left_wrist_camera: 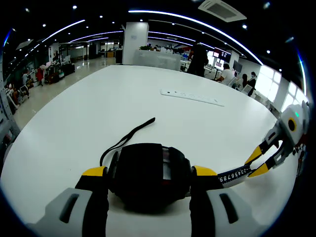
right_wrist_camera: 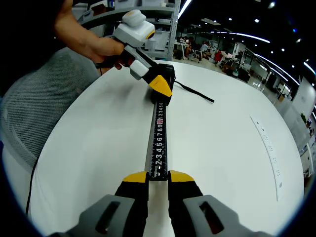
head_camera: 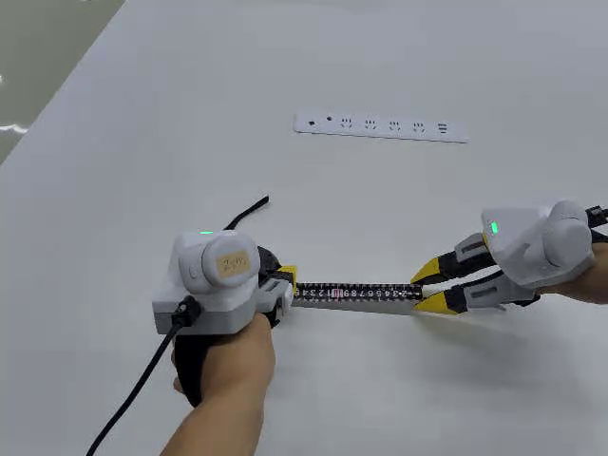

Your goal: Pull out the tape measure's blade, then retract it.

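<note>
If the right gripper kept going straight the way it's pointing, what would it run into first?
Most likely the tape measure case. The right gripper points along the blade it grips, straight at that case, which sits clamped in the left gripper.

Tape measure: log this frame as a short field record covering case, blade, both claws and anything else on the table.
case: on table, between left claw tips
blade: pulled out, runs from case to right claw
left claw: shut on case
right claw: shut on blade tip
strap: black, trailing from case
other: white power strip, apart from the work
</note>
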